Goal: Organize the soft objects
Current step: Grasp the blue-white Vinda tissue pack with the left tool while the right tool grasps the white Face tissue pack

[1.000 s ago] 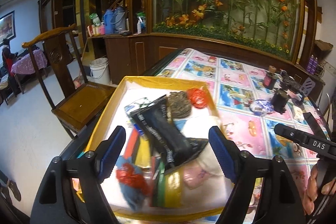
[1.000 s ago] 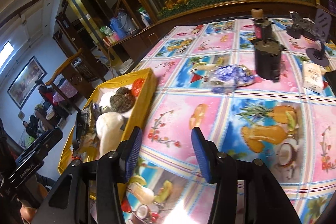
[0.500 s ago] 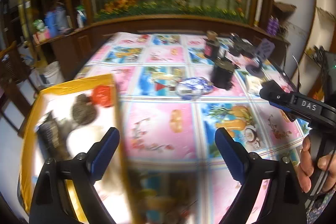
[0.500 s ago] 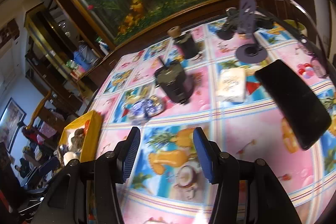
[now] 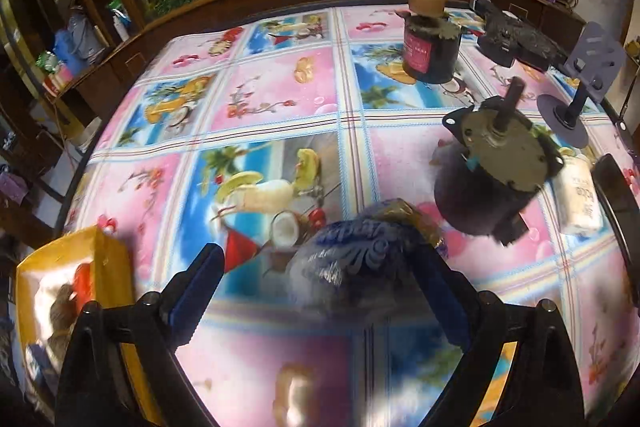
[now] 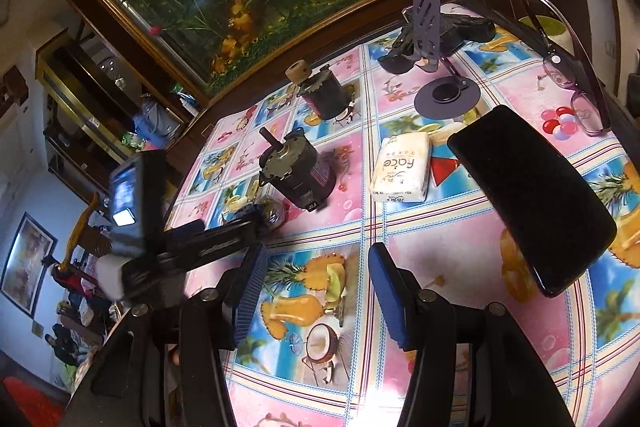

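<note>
A crumpled blue-and-white plastic packet [image 5: 352, 247] lies on the patterned tablecloth, between the wide-apart fingers of my left gripper [image 5: 316, 259]. The right finger looks close against the packet; the left finger stands well off it. The yellow tray [image 5: 112, 267] with blurred soft items sits at the lower left. In the right wrist view my right gripper [image 6: 316, 259] is open over bare tablecloth with nothing between its fingers. A white tissue pack [image 6: 402, 167] lies beyond it, and the left gripper [image 6: 256, 219] reaches in from the left toward the packet [image 6: 274, 211].
A dark motor [image 5: 496, 167] stands just right of the packet. A corked jar [image 5: 430, 43], a grey phone stand [image 6: 444, 91], glasses [image 6: 576, 95] and a black flat slab [image 6: 532, 199] occupy the far and right side of the table.
My left gripper swung from above the yellow tray to the right and down onto the blue packet, its jaws wider. The right gripper swung right, then held still.
</note>
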A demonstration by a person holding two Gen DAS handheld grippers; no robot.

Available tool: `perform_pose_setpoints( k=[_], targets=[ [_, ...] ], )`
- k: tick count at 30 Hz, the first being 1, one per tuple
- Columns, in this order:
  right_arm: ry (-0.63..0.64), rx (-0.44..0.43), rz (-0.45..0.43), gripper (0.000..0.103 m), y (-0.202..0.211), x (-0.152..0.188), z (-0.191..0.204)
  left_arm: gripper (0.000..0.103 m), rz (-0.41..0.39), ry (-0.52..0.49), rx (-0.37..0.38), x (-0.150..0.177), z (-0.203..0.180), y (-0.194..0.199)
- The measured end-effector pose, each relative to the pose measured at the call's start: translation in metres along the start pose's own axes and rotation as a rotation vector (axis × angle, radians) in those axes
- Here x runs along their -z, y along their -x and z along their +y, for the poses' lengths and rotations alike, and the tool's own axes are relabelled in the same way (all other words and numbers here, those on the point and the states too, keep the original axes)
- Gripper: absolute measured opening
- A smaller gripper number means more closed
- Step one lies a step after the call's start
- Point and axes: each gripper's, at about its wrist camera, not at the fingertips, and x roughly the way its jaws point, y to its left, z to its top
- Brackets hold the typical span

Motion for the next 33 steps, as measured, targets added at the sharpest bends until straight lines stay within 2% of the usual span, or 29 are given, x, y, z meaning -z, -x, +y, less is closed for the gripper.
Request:
perform_pose_setpoints(
  k=[1, 3, 4, 5, 7, 12, 17, 23, 27, 33],
  targets=[
    [0.000, 0.002, -0.005, 0.057, 0.001, 0.000, 0.000, 0.094, -0.015, 0.011, 0.013, -0.002, 0.002, -0.001],
    [-0.001, 0.016, -0.014, 0.057, 0.002, -0.001, -0.002, 0.078, -0.007, 0.050, 0.060, -0.002, 0.006, -0.002],
    [-0.005, 0.021, -0.019, 0.057, 0.002, -0.002, -0.004, 0.060, 0.002, 0.071, 0.082, -0.002, 0.007, -0.002],
    [-0.013, 0.029, -0.024, 0.057, 0.003, -0.003, -0.007, 0.056, 0.013, 0.089, 0.085, 0.000, 0.007, 0.002],
    [-0.034, 0.038, -0.031, 0.057, 0.004, -0.005, -0.012, 0.056, 0.025, 0.084, 0.047, 0.006, 0.003, 0.009],
    [-0.072, 0.064, -0.046, 0.057, 0.005, -0.008, -0.025, 0.055, 0.073, 0.107, 0.107, 0.052, 0.001, 0.040],
    [-0.070, 0.108, -0.069, 0.056, 0.003, -0.011, -0.029, 0.055, -0.007, 0.100, 0.118, 0.107, -0.001, 0.072],
    [-0.084, 0.154, -0.028, 0.056, -0.030, -0.033, -0.027, 0.057, -0.093, 0.094, 0.132, 0.112, -0.001, 0.070],
    [-0.055, 0.253, 0.004, 0.056, -0.060, -0.052, -0.021, 0.057, -0.112, 0.078, 0.156, 0.110, 0.002, 0.067],
    [0.019, 0.420, 0.057, 0.056, -0.103, -0.062, -0.017, 0.057, -0.119, 0.057, 0.143, 0.110, -0.001, 0.067]
  ],
)
